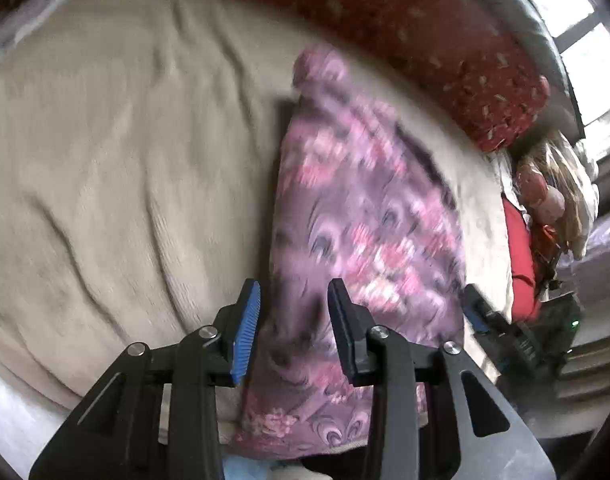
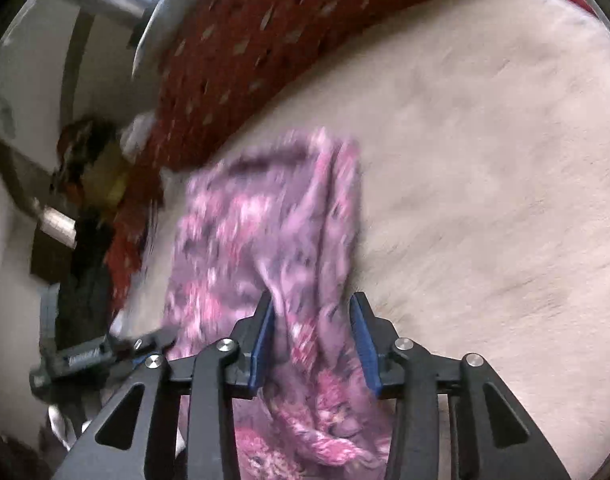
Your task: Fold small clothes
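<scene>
Beige bedspread [image 1: 105, 180]: one floral garment [image 1: 365, 220], two tongs parted.

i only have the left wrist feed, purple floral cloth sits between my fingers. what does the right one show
Observer: The right gripper is open, and the purple floral cloth bunches into a ridge between its fingers.
Operator: is the cloth flat past that
Observer: No, on the right feed its far edge near the red patterned blanket looks rumpled, though the picture is blurred.
Operator: do you see my left one there
Observer: Yes, the left gripper sits at the cloth's left edge.
</scene>
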